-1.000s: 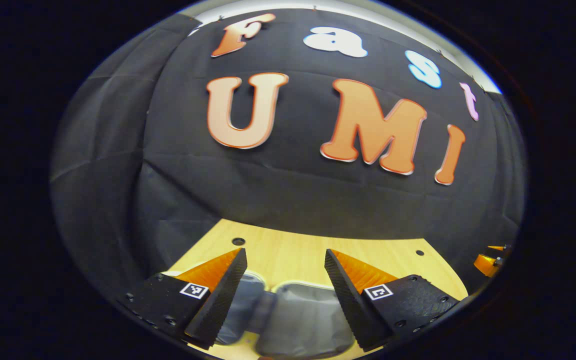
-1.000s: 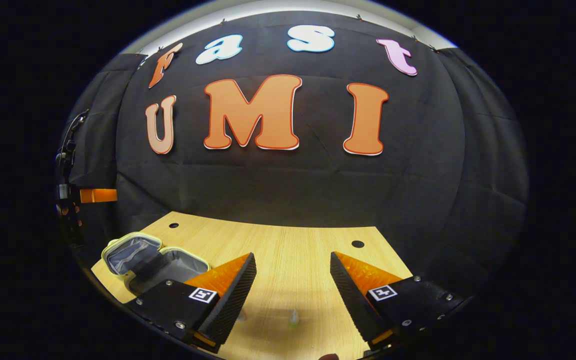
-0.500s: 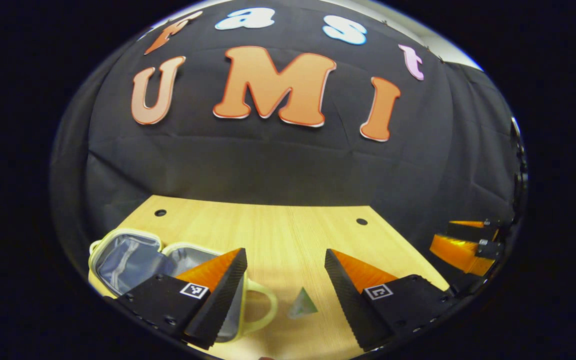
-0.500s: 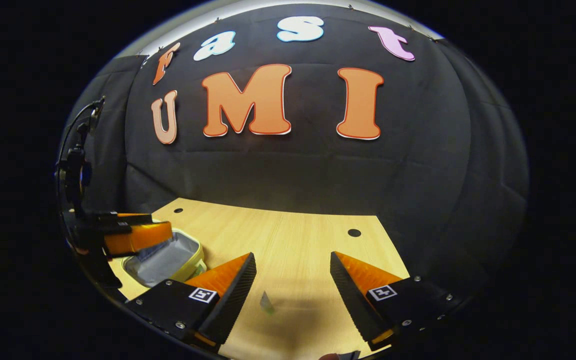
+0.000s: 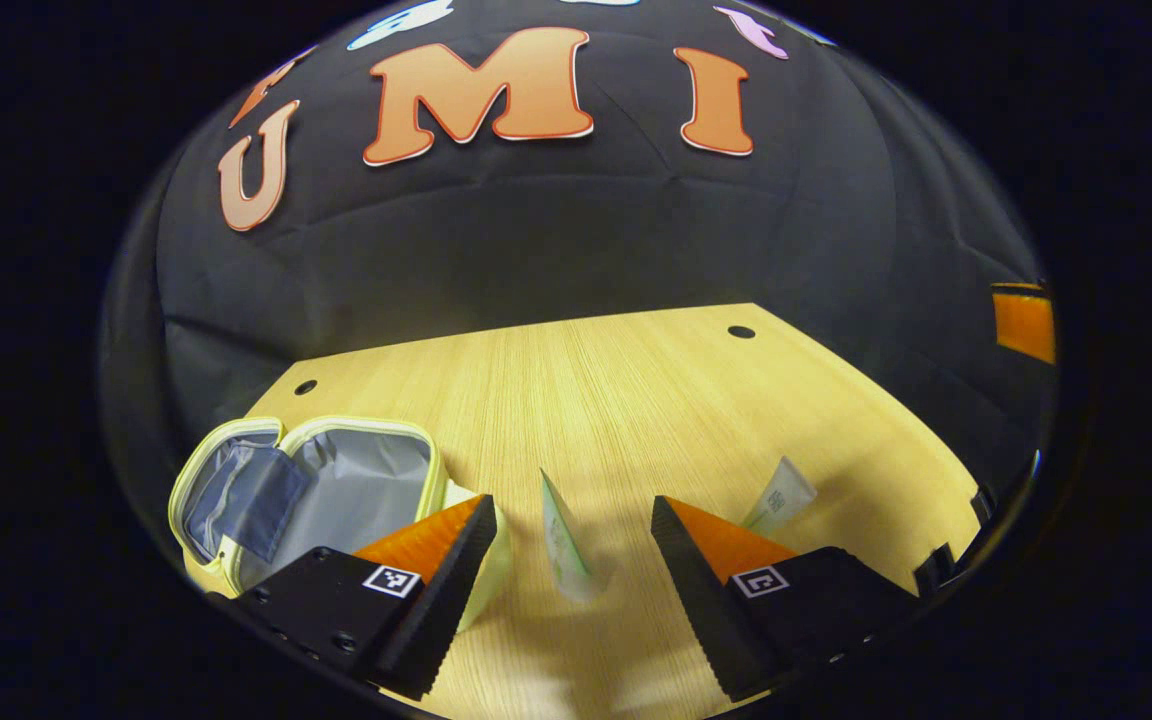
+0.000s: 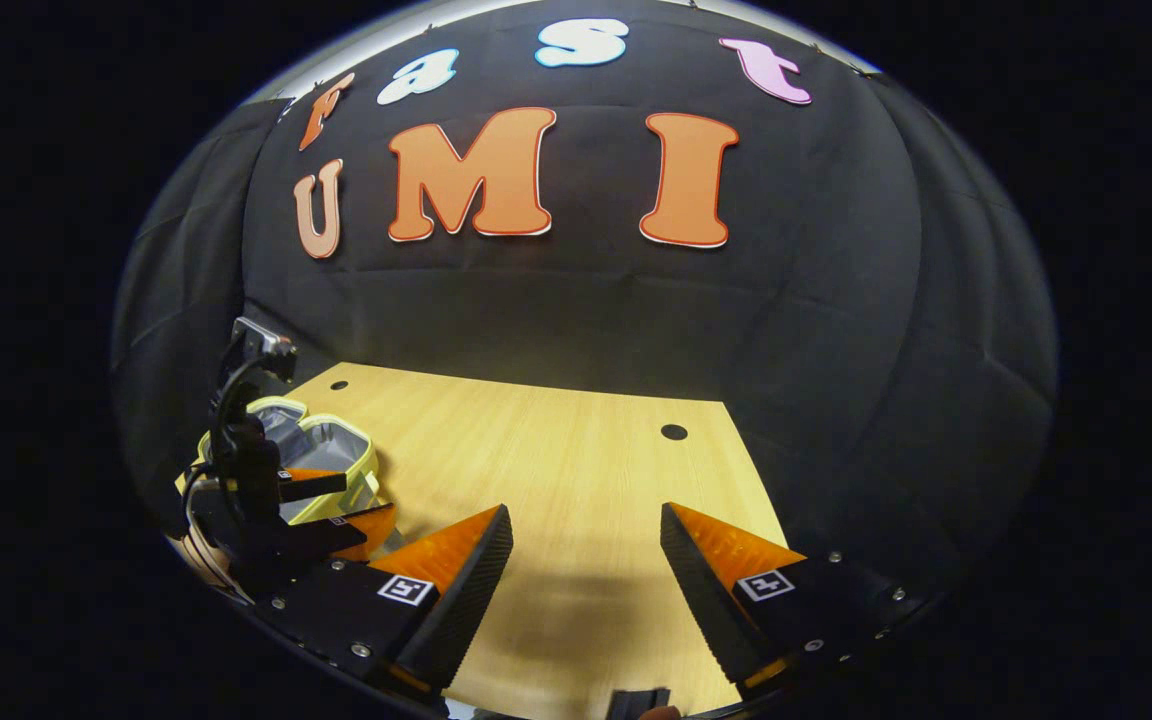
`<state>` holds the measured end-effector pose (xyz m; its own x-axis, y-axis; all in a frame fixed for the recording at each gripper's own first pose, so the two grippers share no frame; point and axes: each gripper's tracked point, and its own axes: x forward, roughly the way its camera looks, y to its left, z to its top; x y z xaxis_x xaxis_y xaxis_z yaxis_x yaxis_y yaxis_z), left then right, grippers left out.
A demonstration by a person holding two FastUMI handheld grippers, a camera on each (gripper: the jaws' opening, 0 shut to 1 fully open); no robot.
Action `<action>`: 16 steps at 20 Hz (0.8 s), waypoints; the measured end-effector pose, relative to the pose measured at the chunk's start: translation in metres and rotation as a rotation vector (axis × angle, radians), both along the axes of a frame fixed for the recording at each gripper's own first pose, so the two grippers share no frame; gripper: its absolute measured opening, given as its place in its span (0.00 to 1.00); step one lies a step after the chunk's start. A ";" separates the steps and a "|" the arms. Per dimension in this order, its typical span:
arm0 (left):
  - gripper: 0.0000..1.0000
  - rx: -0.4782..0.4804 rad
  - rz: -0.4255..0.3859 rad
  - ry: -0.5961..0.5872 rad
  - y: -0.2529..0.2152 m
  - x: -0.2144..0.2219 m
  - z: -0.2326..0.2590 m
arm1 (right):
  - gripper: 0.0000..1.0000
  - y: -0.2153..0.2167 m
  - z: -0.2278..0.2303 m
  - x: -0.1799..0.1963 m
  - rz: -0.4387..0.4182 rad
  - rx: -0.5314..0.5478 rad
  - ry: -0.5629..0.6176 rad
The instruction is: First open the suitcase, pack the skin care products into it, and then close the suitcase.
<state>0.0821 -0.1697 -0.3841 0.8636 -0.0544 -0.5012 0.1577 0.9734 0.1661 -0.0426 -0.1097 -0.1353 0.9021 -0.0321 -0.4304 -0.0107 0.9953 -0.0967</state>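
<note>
Wooden surface [image 5: 636,400]: suitcase [image 5: 336,490] open at 9 o'clock; packing step. Left gripper [image 5: 568,560] jaws spread around tube [image 5: 564,545]; next, pinch it.

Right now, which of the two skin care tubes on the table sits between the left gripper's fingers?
The pale green tube, between the open left gripper's fingers. The white tube stands farther right, behind its right finger.

One open suitcase [image 5: 326,490], two skin care tubes [image 5: 566,545] [image 5: 779,497], seemingly.
</note>
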 end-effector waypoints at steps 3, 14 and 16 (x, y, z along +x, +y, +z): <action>0.97 0.003 0.019 0.025 -0.004 0.003 -0.022 | 0.95 -0.007 -0.009 -0.007 -0.013 0.010 0.033; 0.17 0.041 0.008 0.005 0.001 0.011 -0.019 | 0.94 0.041 -0.040 -0.007 0.063 0.042 0.082; 0.17 0.018 -0.005 0.012 -0.001 0.006 -0.017 | 0.94 0.058 -0.055 -0.001 0.076 0.072 0.114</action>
